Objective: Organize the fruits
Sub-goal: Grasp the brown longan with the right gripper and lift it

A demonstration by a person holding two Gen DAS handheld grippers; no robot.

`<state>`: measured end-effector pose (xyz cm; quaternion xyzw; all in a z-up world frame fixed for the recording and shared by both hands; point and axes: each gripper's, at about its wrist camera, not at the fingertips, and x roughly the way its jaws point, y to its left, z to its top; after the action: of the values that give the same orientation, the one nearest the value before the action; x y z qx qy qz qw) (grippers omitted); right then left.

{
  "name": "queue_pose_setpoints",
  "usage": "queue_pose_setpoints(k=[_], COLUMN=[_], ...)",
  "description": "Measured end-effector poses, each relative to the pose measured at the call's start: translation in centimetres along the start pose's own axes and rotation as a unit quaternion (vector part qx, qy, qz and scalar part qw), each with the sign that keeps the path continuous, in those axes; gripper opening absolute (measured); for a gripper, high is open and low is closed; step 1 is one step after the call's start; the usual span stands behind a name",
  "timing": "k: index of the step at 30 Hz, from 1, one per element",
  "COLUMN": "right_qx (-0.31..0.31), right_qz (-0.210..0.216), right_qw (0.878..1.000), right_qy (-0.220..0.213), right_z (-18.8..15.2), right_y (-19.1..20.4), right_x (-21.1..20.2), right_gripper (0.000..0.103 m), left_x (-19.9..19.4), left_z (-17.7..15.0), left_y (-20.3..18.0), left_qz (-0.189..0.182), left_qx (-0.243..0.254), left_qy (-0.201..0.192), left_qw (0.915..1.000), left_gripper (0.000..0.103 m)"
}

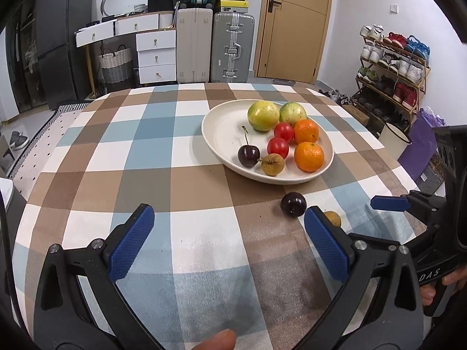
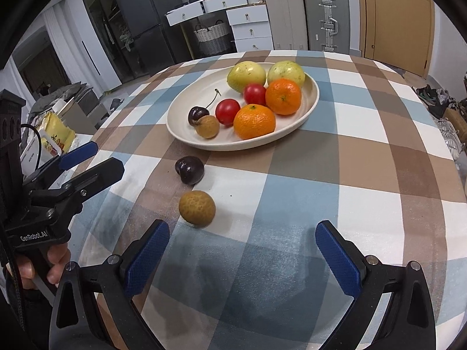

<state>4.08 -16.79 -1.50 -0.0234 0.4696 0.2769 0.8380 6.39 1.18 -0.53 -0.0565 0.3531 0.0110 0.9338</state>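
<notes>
Both grippers hang spread and empty over the checked table, with most of the fruit already on the plate.

Left gripper (image 1: 229, 243) and right gripper (image 2: 242, 258) each have their blue pads wide apart, gripping nothing. On the white plate (image 2: 181, 116) sit two green-yellow fruits, two oranges, two small red fruits, one stemmed cherry (image 2: 197, 115) and one brown longan (image 2: 207, 126). Left to do, by my reckoning: a loose dark cherry (image 2: 189, 170) and a loose longan (image 2: 197, 208) lie on the tablecloth (image 2: 364, 175) just in front of the plate, near each other. From the left gripper's view that longan is mostly hidden behind a pad, and I can't make out whether the loose cherry has a stem.
</notes>
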Motion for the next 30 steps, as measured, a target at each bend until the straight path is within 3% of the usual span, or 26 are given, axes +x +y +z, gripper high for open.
queue_pose_setpoints(k=[6, 8, 15, 21, 30], right_qx=[-0.026, -0.037, -0.056, -0.073, -0.066], right_qz=[0.003, -0.001, 0.001, -0.005, 0.022], right_qw=[1.0, 0.999, 0.998, 0.997, 0.998], right_qy=[0.003, 0.008, 0.003, 0.002, -0.001], right_z=[0.1, 0.2, 0.2, 0.2, 0.3], right_y=[1.3, 1.8, 2.5, 3.1, 3.0], right_x=[0.5, 0.8, 1.2, 1.5, 1.4], right_gripper=[0.097, 0.086, 0.077, 0.063, 0.038], left_x=[0.2, 0.3, 0.6, 0.9, 1.1], left_z=[-0.3, -0.4, -0.4, -0.5, -0.6], left_y=[0.2, 0.2, 0.4, 0.5, 0.4], left_qz=[-0.003, -0.004, -0.008, -0.006, -0.001], left_qx=[-0.005, -0.007, -0.011, -0.014, -0.013], left_qy=[0.002, 0.004, 0.005, 0.009, 0.015], left_qw=[1.0, 1.0, 0.9999, 0.9998, 0.9998], left_gripper=[0.102, 0.102, 0.102, 0.102, 0.102])
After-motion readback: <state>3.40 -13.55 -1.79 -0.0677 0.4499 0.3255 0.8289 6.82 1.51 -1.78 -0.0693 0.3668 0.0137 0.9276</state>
